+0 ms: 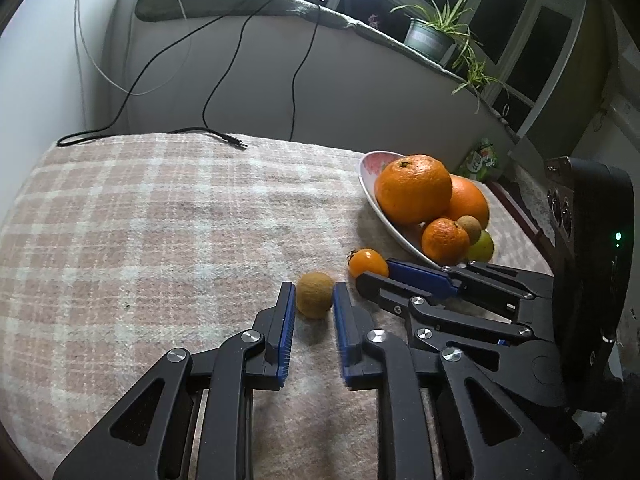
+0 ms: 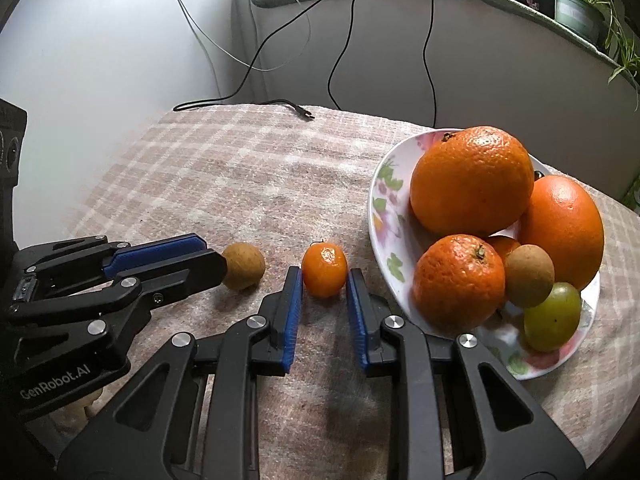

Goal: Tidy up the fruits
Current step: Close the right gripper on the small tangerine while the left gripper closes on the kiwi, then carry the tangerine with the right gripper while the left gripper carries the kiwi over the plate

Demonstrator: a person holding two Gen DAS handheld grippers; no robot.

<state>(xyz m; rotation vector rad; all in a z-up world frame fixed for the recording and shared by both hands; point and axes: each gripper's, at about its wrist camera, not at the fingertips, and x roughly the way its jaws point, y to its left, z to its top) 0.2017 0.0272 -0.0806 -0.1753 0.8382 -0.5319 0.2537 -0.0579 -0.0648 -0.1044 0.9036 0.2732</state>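
A small brown round fruit point(image 1: 315, 300) lies on the checked cloth between the blue pads of my left gripper point(image 1: 313, 286), which touch it on both sides. Just right of it, a small orange citrus point(image 2: 324, 264) rests on the cloth with my right gripper point(image 2: 325, 276) shut on it at the fingertips. The two grippers sit side by side, tips close together. A flowered white plate point(image 2: 378, 200) to the right holds two big oranges, a tangerine point(image 2: 458, 280), a brown fruit and a green one. In the right wrist view my left gripper point(image 2: 218, 256) shows at the left with the brown fruit point(image 2: 246, 268).
A black cable with a plug point(image 1: 236, 142) lies at the cloth's far edge, and more cables hang down the wall behind. A potted plant point(image 1: 430, 38) stands on the ledge above. A green packet point(image 1: 482, 160) sits behind the plate. The cloth drops off at left and back.
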